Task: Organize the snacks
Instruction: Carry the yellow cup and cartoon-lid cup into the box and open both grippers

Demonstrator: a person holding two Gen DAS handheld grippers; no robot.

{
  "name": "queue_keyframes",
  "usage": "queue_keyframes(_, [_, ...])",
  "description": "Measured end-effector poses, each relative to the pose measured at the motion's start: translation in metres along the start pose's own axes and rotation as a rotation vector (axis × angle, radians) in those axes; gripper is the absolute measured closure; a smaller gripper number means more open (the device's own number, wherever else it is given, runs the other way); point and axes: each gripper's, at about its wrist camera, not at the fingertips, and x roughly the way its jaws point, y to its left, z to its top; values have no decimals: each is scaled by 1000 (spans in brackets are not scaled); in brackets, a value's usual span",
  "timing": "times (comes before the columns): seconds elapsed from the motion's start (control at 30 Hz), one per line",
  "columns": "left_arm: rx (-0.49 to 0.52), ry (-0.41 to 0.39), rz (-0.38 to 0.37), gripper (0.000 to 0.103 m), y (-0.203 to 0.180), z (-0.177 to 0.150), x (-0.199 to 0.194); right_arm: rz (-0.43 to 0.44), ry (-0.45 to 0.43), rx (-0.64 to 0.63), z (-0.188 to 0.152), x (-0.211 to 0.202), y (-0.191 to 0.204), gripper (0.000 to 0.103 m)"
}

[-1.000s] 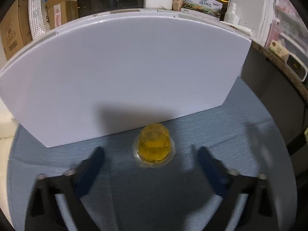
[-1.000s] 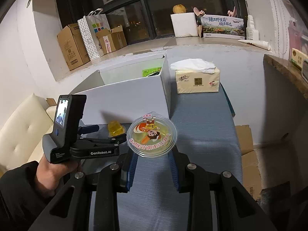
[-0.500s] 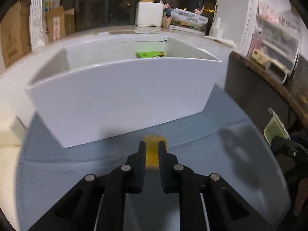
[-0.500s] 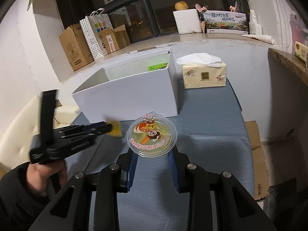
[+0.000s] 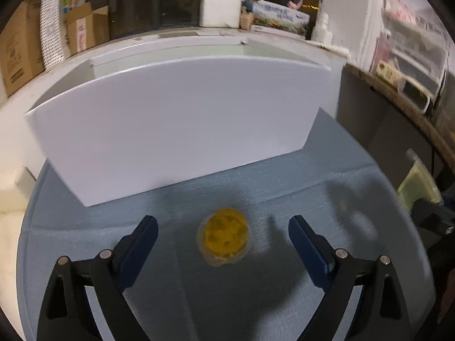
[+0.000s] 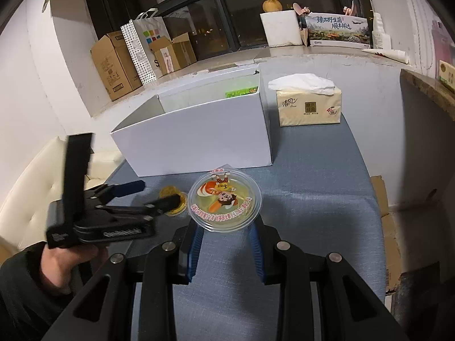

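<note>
A small yellow jelly cup (image 5: 224, 238) lies on the blue tablecloth (image 5: 284, 298) in front of the white box (image 5: 176, 125). My left gripper (image 5: 223, 221) straddles it with its jaws opening, and the pads do not touch the cup. In the right wrist view the left gripper (image 6: 156, 191) is held by a hand at the left, with the yellow jelly cup (image 6: 167, 191) at its tips. My right gripper (image 6: 226, 227) is shut on a large clear jelly cup (image 6: 224, 199) with a cartoon lid, held above the cloth.
The white box (image 6: 199, 142) is open-topped, with a green packet (image 6: 241, 92) inside at the back. A tissue pack (image 6: 310, 108) stands to its right. Cardboard boxes (image 6: 113, 65) line the window ledge. A dark counter (image 6: 426, 85) borders the table's right side.
The left jaws were open around the yellow cup, then shut on it, and now stand wide again with the cup lying on the cloth. The right gripper has kept still with its cup.
</note>
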Motion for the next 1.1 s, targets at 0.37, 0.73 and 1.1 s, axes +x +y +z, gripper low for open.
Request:
queue_keyframes(0.37, [5, 14, -4, 69, 3, -4, -5, 5, -5, 16, -2, -3, -2, 69])
queue_keyframes(0.73, [1, -177, -51, 69, 28, 29, -96, 40, -50, -4, 24, -4, 19, 69])
queue_keyframes(1.1, [-19, -298, 23, 69, 93, 131, -112, 50, -92, -69, 143, 51, 48, 69])
